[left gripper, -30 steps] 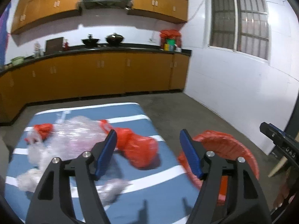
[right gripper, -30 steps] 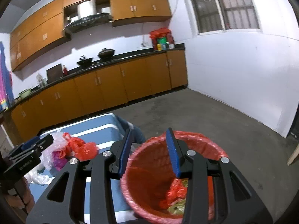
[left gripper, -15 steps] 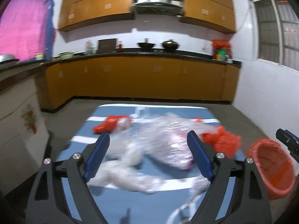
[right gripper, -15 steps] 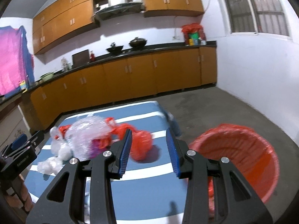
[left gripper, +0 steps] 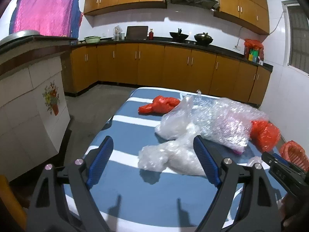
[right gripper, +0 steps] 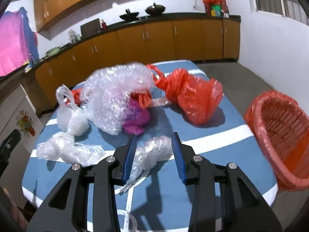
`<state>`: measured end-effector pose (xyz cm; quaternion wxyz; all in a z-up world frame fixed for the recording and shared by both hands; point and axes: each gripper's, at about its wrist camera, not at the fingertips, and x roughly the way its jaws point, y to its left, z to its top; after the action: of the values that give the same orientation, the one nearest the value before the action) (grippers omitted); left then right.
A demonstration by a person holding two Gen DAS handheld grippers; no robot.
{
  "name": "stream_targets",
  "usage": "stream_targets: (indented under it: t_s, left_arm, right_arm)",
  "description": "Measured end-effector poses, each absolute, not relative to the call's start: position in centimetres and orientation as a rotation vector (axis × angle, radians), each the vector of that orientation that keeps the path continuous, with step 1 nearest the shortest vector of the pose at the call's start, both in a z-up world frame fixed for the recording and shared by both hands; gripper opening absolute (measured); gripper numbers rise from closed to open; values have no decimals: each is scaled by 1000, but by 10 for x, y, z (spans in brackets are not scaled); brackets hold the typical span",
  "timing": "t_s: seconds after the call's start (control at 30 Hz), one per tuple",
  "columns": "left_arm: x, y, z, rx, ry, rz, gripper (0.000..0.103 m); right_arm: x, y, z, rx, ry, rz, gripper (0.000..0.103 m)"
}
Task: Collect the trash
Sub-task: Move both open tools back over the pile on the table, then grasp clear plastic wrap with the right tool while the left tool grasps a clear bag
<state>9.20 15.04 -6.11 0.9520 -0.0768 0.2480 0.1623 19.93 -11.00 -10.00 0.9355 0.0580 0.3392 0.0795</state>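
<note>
A: Trash covers the blue striped table [right gripper: 212,141]: bubble wrap [right gripper: 115,89], red bag [right gripper: 193,98], clear wads. Red-lined basket [right gripper: 280,135] waits off the right edge.

B: Right gripper [right gripper: 154,150], spread, straddles the crumpled clear film [right gripper: 152,152]; slippery film could slide out. Left gripper [left gripper: 152,162], released, empty, nears the clear bag [left gripper: 173,156].

A: Readable writing?

B: None legible.
</note>
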Motion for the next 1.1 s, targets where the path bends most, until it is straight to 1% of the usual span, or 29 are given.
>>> stream_targets:
  t_s: [0.1,0.17,0.5,0.53,0.57,0.6,0.67,0.77,1.0,1.07,1.1]
  left_arm:
    - [91,156,-67,-166,514,333,83]
    - [92,157,-70,-168,520,334,83]
    - [105,152,-81,-158,553,311,83]
    - [107,151,-83,-156,557,310,83]
    - [110,151,-84,-153,562,308,83]
    - [113,151,-86,-150,568,307,83]
    - [119,151,-88,-143,579,305,83]
    - [130,154,-92,-127,602,301,83]
    - [158,165,-109,-139,694,264,83]
    - [164,169,-114,-145,724,248,81]
    - [166,170,-116,-149,737,239,78]
  right_arm:
    - [203,-104,-107,106,714,153,39]
    - [203,-99,-110,91,721,153,44]
    - [208,-89,-120,44,779,188,44]
    - [208,-86,-122,31,786,197,44]
    - [209,-83,-123,19,789,203,39]
    - [208,-81,-124,0,791,205,31]
    - [206,-80,-123,-11,783,208,26]
    - [203,-87,-120,-1,775,208,24]
    - [201,-106,-107,27,752,194,24]
    - [201,-109,-105,32,747,194,24]
    - [201,-110,-105,33,745,194,24]
